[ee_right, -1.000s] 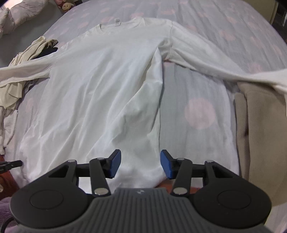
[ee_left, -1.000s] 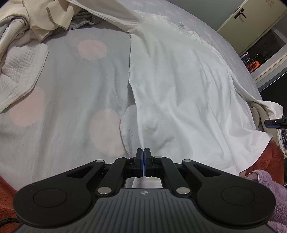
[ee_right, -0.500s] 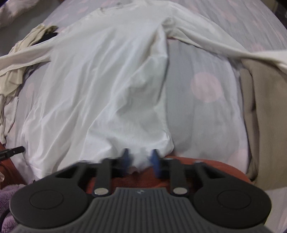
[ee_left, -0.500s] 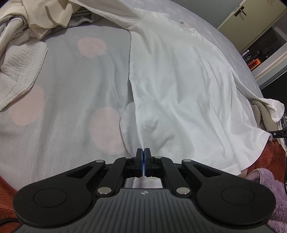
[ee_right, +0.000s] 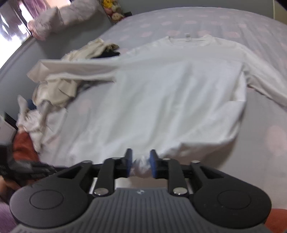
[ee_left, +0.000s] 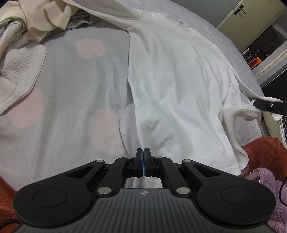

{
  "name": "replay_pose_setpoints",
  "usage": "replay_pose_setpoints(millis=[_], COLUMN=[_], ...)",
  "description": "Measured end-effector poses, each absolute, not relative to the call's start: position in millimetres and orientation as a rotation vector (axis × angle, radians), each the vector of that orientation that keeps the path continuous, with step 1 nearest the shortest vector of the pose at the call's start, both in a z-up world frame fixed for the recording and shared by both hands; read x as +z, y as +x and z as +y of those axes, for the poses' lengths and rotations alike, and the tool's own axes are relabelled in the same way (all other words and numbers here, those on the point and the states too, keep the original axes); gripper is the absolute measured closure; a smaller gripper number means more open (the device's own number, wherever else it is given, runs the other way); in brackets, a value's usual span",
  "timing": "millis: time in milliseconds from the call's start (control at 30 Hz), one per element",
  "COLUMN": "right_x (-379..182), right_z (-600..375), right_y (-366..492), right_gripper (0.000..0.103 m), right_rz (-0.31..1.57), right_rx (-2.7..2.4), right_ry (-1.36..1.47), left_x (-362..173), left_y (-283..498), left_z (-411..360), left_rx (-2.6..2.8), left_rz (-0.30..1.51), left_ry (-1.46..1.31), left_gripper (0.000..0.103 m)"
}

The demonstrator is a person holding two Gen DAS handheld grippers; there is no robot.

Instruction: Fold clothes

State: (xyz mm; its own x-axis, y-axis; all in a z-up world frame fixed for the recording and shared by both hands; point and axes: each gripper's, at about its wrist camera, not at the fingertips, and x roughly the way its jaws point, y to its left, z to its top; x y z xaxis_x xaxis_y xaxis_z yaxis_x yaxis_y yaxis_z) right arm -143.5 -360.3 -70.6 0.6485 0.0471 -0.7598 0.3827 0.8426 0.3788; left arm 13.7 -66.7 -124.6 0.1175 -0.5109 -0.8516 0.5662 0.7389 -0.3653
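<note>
Left gripper (ee_left: 143, 159) pinches the white shirt (ee_left: 179, 86) hem — right gripper (ee_right: 140, 165), jaws just widening, bunches it (neck label (ee_left: 180, 22) unreadable).

Dim; fisheye-bent edges; right view seemingly motion-blurred.

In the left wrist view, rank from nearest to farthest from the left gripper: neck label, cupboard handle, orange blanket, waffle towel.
1. Orange blanket, lower right of the left gripper.
2. Waffle towel, far left.
3. Neck label, at the shirt's collar, up the bed.
4. Cupboard handle, top right, beyond the bed.
</note>
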Motion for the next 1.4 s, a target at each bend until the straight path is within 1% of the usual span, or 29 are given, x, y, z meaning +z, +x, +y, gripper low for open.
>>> replay_pose_setpoints(millis=[200, 467, 567, 633, 667, 700, 867, 967, 1033, 1067, 1100, 1133, 1167, 1333, 1400], right_x=[-61, -94, -111, -123, -127, -130, -145, -154, -157, -157, -156, -156, -155, -151, -153], right_z=[-380, -395, -401, -404, -403, -402, -400, -400, -400, -401, -402, -404, -406, -417, -416], right_y=[-151, -185, -199, -206, -205, -204, -187, -177, -173, -172, -173, -175, -178, -191, -187], right_gripper=[0.073, 0.073, 0.073, 0.070, 0.063, 0.060, 0.057, 0.049, 0.049, 0.053, 0.068, 0.077, 0.082, 0.082, 0.085], right_rz=[0.817, 0.932, 0.958, 0.967, 0.965, 0.966, 1.000, 1.018, 1.022, 1.018, 1.014, 1.008, 0.999, 0.930, 0.963], right_rx=[-0.271, -0.402, -0.424, -0.429, -0.422, -0.418, -0.442, -0.432, -0.433, -0.439, -0.444, -0.447, -0.447, -0.417, -0.424], right_ry=[0.603, 0.702, 0.795, 0.864, 0.891, 0.905, 0.899, 0.915, 0.923, 0.929, 0.936, 0.949, 0.965, 1.083, 1.069], left_x=[-128, -129, -129, -129, -129, -128, -128, -128, -129, -130, -131, -131, -132, -132, -131], left_y=[14, 15, 15, 15, 16, 16, 15, 15, 16, 16, 16, 17, 17, 17, 17], left_z=[-68, -67, -68, -68, -68, -68, -68, -67, -67, -67, -67, -66, -66, -68, -69], left_rx=[-0.792, -0.794, -0.795, -0.795, -0.794, -0.794, -0.793, -0.792, -0.791, -0.791, -0.790, -0.790, -0.789, -0.792, -0.791], left_rz=[1.232, 1.234, 1.234, 1.233, 1.232, 1.231, 1.226, 1.227, 1.231, 1.234, 1.237, 1.239, 1.240, 1.241, 1.241], left_ry=[0.049, 0.046, 0.050, 0.051, 0.052, 0.053, 0.055, 0.052, 0.050, 0.048, 0.045, 0.044, 0.042, 0.051, 0.055], left_gripper=[0.103, 0.103, 0.103, 0.103, 0.103, 0.103, 0.103, 0.103, 0.103, 0.103, 0.103, 0.103, 0.103, 0.103, 0.103])
